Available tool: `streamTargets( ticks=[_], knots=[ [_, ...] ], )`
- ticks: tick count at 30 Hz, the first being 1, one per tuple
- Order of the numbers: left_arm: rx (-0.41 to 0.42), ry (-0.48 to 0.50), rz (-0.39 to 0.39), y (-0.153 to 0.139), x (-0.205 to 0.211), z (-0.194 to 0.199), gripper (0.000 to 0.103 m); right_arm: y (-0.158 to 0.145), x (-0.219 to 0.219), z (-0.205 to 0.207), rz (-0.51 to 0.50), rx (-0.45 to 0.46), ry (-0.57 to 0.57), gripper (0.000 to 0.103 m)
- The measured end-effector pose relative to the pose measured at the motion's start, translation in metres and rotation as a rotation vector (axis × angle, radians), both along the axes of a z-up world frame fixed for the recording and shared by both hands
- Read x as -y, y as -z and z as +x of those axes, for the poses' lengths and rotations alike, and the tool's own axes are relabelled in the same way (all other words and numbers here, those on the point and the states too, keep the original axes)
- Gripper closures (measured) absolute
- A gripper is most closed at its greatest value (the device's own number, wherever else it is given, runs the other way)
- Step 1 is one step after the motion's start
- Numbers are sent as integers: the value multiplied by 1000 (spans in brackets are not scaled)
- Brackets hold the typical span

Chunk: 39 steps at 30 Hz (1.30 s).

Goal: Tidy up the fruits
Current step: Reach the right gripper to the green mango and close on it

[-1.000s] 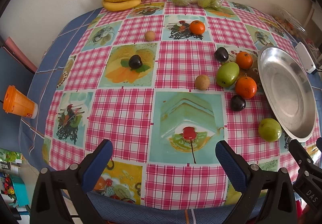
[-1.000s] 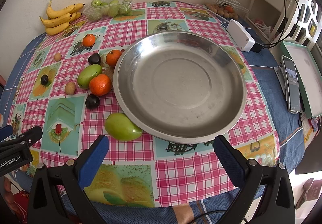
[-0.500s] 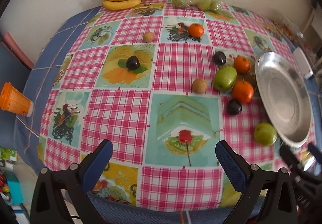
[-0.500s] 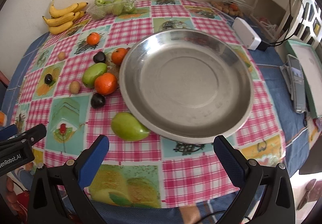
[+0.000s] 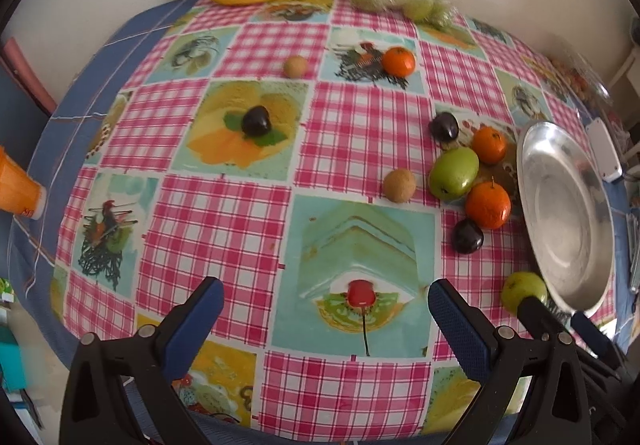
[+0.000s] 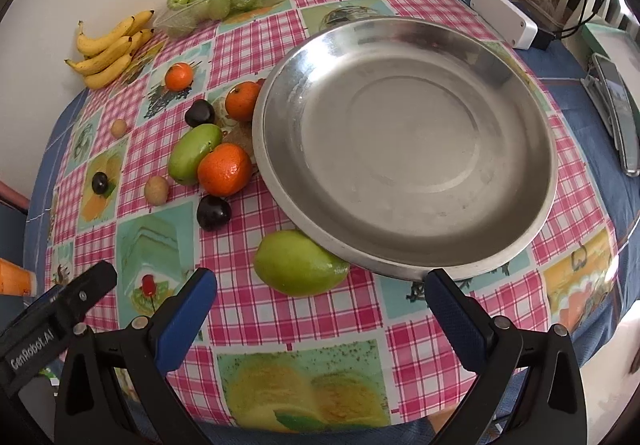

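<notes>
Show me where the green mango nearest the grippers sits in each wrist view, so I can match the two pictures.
Left wrist view: the green mango is at the lower right, beside the near rim of the steel plate, partly behind the right hand-held gripper.
Right wrist view: it lies low and centre, just ahead of the open jaws, against the plate's near rim.
Shared landmark: the dark plum just beyond it.

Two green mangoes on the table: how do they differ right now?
The green mango nearest the right gripper lies alone against the near rim of the round steel plate; the green mango further back sits in the fruit cluster, touching an orange mandarin. The near one tapers to a point toward the plate; the far one looks blunter and shows a stem end. Both are smooth, green, outside the plate and ungrasped.
</notes>
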State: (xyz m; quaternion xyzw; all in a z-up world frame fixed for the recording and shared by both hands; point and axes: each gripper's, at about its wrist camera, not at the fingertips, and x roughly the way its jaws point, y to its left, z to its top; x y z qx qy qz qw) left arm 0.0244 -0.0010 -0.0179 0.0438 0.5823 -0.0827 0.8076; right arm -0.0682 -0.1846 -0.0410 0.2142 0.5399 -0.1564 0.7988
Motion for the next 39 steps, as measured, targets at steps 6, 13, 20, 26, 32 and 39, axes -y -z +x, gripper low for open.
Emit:
streamTargets(
  ticks=[6,13,20,26,32,39],
  knots=[
    [-6,5,39,5,3,7,0,0,-2,-1,31,-6,13,0],
    [-48,-25,22,13,2,13,0,6,-2,5,30,-42,26,0],
    [-92,-51,12,20,-1,15,0,11,-3,10,44,-57,56,10],
    [-88,-56,18,21,-1,15,0,14,-3,11,73,-53,92,18],
    [-94,-55,29,24,-2,13,0,18,-4,16,81,-40,84,18],
    [-86,-60,36,24,-4,14,0,21,-10,22,36,-51,72,19]
  ],
)
